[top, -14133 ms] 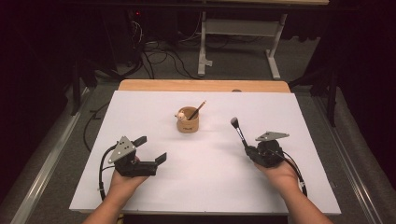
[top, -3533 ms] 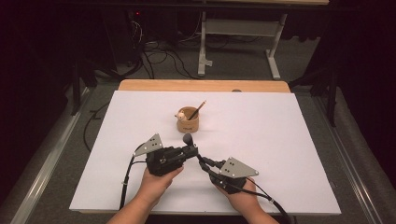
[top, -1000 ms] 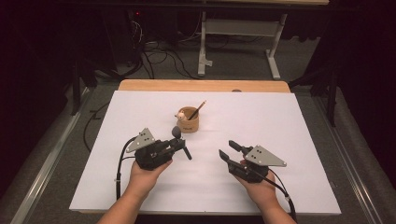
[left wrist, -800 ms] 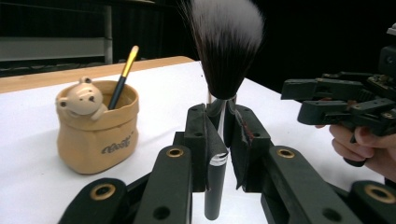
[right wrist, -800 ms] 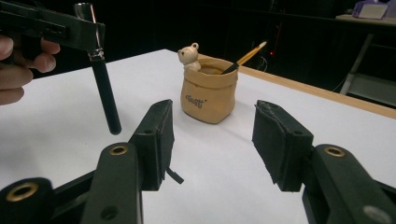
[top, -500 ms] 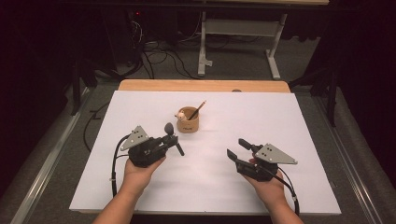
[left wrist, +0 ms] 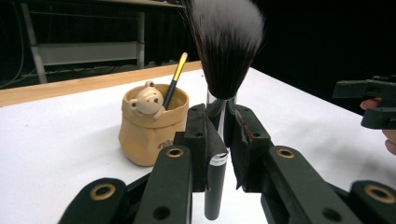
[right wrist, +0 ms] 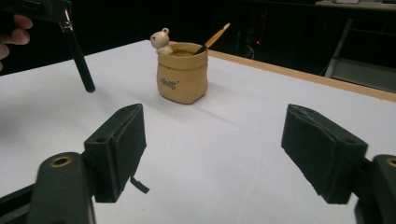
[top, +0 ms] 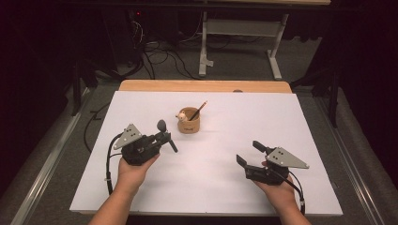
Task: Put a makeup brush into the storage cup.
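Nearest the table's front edge, right gripper [top: 248,155] sits low over the white table [top: 225,187], jaws spread wide with nothing between them; they have just been opening. In the right gripper view both black pads stand well apart with bare table between.

Left gripper [top: 162,139], a little farther in, is clamped on the makeup brush [top: 165,135]. In the left gripper view the pads pinch the brush's chrome ferrule; the black handle hangs down below the jaws and the dark, white-tipped bristle head [left wrist: 227,44] stands up above them. In the high view the brush tilts, handle end pointing toward the table's middle, clear of the surface.

Farther back, near the table's centre, the tan cup [top: 189,122] with a small bear figure [top: 180,116] on its rim stands upright, just beyond the brush, not touching. A pencil-like stick [top: 199,109] leans inside it.

Beyond: wooden table edge [top: 202,86].
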Tool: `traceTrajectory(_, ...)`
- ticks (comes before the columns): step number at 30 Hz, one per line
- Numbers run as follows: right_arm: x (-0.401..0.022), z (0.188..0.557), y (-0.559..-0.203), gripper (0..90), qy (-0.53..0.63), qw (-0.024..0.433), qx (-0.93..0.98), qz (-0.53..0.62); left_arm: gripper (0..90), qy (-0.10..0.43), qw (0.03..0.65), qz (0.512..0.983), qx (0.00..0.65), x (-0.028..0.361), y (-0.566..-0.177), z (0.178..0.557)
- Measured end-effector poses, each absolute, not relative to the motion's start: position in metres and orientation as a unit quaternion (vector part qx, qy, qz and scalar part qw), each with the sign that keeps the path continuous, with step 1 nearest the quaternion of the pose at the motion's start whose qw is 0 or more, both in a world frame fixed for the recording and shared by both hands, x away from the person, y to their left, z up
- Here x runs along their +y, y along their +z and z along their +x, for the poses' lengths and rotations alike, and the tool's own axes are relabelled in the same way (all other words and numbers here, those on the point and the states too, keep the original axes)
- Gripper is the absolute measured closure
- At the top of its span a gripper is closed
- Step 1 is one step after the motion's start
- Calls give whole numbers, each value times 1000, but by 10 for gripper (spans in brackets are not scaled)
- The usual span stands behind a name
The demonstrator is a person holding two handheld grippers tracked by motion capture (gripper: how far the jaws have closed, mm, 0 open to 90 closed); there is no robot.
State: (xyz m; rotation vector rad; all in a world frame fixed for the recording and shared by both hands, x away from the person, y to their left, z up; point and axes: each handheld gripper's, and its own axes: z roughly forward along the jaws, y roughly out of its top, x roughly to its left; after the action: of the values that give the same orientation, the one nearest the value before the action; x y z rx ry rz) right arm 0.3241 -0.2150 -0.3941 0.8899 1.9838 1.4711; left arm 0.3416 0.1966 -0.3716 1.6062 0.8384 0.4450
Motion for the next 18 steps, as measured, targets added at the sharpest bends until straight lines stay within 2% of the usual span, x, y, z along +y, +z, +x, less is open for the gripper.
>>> traceTrajectory(7, -229, 329, -395, 133, 538, 261, 722, 349, 774, 198, 593, 690, 364, 202, -370, 342)
traceTrajectory(12, -240, 328, -400, 10, 523, 274, 718, 367, 774, 199, 593, 688, 368, 205, -369, 342)
traceTrajectory(18, -237, 326, -402, 9, 524, 275, 720, 363, 774, 207, 591, 690, 363, 203, -365, 343)
